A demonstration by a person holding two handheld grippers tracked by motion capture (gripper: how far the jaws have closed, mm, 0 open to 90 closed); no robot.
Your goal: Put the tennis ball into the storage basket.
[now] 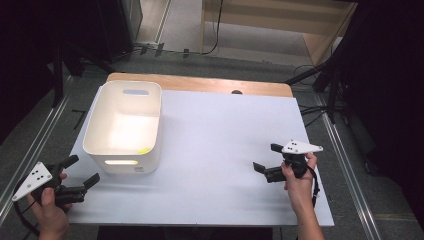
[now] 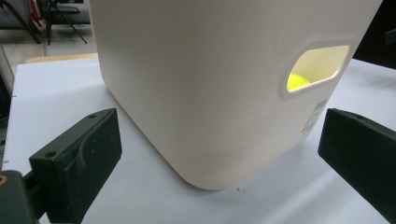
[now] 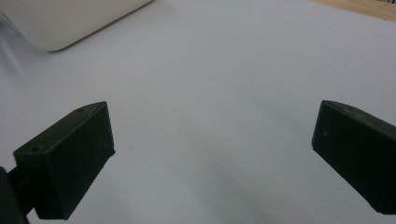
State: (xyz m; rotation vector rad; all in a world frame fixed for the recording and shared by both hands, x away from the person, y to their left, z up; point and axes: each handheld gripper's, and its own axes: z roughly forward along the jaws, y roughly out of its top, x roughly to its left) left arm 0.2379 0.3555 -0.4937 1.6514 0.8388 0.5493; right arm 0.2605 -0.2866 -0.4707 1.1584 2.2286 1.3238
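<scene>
A white plastic bin (image 1: 123, 126) stands on the left part of the white table board (image 1: 220, 150). Something yellow (image 1: 144, 150) lies inside it at the near right corner, and it shows through the handle slot as a yellow object (image 2: 297, 81) in the left gripper view. My left gripper (image 1: 84, 170) is open, held off the near left corner of the bin (image 2: 224, 84), with nothing between its jaws. My right gripper (image 1: 267, 157) is open over the bare board at the right, pointing left toward the bin (image 3: 65, 21).
A wooden strip (image 1: 200, 82) runs along the table's far edge. Metal rails (image 1: 345, 150) flank the table on both sides. Dark stands and cables (image 1: 320, 80) lie on the floor behind, next to a wooden frame (image 1: 280, 20).
</scene>
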